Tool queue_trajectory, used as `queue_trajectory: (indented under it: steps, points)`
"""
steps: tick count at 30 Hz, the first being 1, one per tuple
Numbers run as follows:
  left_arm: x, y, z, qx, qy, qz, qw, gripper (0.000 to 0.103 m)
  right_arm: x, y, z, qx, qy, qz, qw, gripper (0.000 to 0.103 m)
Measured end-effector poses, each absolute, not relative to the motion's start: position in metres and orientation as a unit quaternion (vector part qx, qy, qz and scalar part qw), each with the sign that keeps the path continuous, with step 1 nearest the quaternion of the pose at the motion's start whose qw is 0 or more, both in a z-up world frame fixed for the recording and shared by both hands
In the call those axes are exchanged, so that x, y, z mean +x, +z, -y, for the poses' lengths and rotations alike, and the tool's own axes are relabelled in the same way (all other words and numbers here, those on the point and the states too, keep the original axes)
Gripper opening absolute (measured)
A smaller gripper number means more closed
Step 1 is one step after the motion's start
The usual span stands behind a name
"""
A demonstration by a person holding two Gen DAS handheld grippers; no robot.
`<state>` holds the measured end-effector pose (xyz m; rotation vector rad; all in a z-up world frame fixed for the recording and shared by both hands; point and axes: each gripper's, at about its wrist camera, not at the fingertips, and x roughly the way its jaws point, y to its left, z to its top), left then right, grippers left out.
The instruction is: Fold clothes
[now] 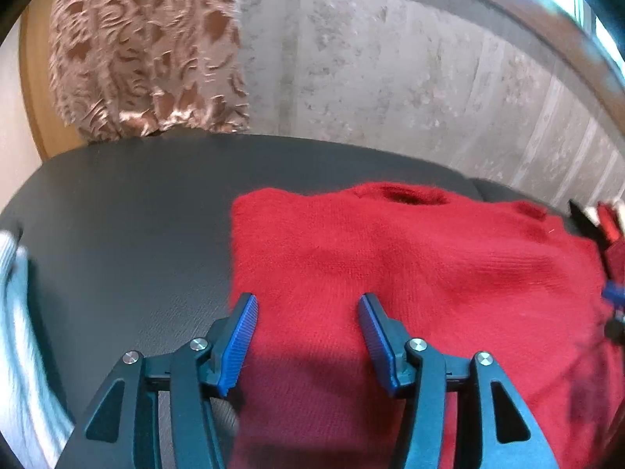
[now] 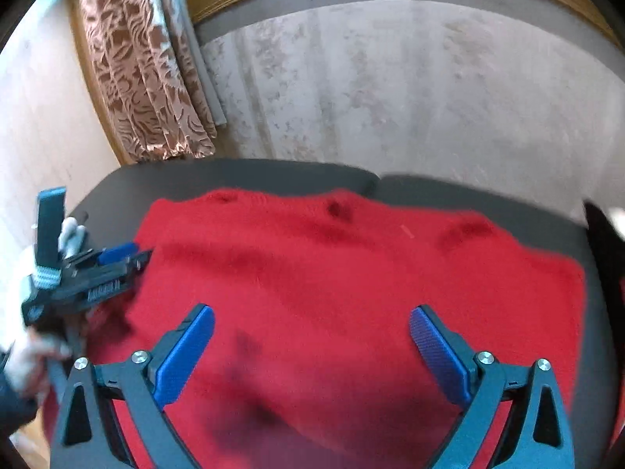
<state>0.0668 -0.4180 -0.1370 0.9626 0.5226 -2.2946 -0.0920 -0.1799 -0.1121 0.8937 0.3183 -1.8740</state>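
Sweater (image 2: 351,273), red and fuzzy, lies flat across the dark table (image 1: 117,234), filling each frame's centre. Left gripper (image 1: 308,336) hovers over its left edge, right gripper (image 2: 312,351) over its middle; both jaws gape, empty.

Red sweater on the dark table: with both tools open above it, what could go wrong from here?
1. The red sweater reaches the dark table's near edge, so a tug could slide it off.
2. The left tool straddles the sweater's left edge and may catch only one layer.
3. The tools may collide.
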Motion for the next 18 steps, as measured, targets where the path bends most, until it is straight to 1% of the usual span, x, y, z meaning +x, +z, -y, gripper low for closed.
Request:
queue_trajectory:
  steps: [3, 8, 9, 11, 18]
  points:
    - [0.103, -0.127, 0.407, 0.342, -0.871, -0.224, 0.272, 0.056, -0.096, -0.114, 0.118, 0.397, -0.771, -0.094, 0.489, 0.101]
    - [0.175, -0.124, 0.375, 0.335, -0.873, -0.256, 0.246, 0.059, -0.101, -0.124, 0.015, 0.435, -0.779, -0.052, 0.449, 0.102]
    - [0.186, -0.123, 0.368, 0.334, -0.873, -0.258, 0.246, 0.061, -0.100, -0.126, -0.004, 0.441, -0.782, -0.047, 0.438, 0.102]
    - [0.209, -0.123, 0.355, 0.336, -0.871, -0.260, 0.249, 0.061, -0.087, -0.131, -0.040, 0.450, -0.786, -0.035, 0.423, 0.102]
    - [0.280, -0.138, 0.315, 0.344, -0.854, -0.295, 0.256, 0.061, -0.037, -0.158, -0.098, 0.483, -0.755, 0.016, 0.444, 0.103]
